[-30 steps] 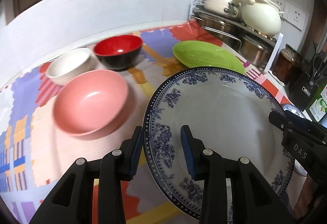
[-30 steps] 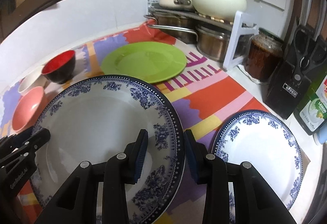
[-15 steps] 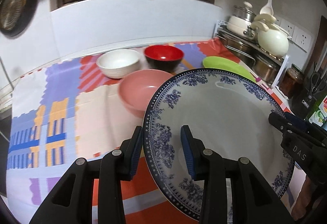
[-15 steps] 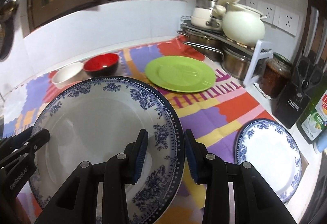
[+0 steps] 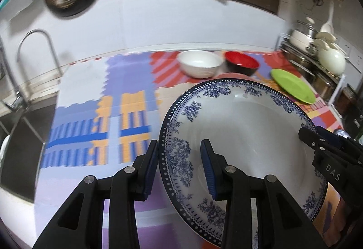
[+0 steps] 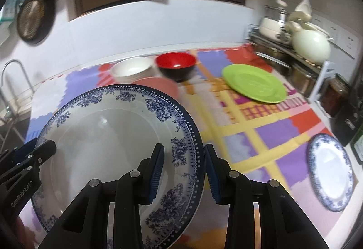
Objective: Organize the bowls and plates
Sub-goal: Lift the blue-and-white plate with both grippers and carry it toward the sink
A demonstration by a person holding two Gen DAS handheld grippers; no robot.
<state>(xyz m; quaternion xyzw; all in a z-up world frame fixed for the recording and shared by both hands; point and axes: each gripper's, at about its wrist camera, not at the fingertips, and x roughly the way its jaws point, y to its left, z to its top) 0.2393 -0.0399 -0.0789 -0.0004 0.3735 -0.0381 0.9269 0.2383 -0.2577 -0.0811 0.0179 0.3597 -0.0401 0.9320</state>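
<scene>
I have the large blue-patterned plate (image 5: 245, 135) lifted clear of the mat, carried between both tools. My left gripper (image 5: 179, 167) straddles its left rim, one pad above and one below, and my right gripper (image 6: 183, 171) does the same on the right rim. Both sets of jaws look clenched on the plate, though I cannot tell how tight the pinch is.

As for progress, I judge it early. Nothing is stacked yet. The white bowl (image 6: 132, 69), the red bowl (image 6: 175, 64) and the pink bowl (image 6: 158, 87) sit close together at the far middle of the counter, each standing on its own. The green plate (image 6: 254, 83) lies alone on the far right, and a smaller blue-patterned plate (image 6: 330, 175) lies near the right edge.

Left to do: set this plate down with the other plates, then nest the bowls
</scene>
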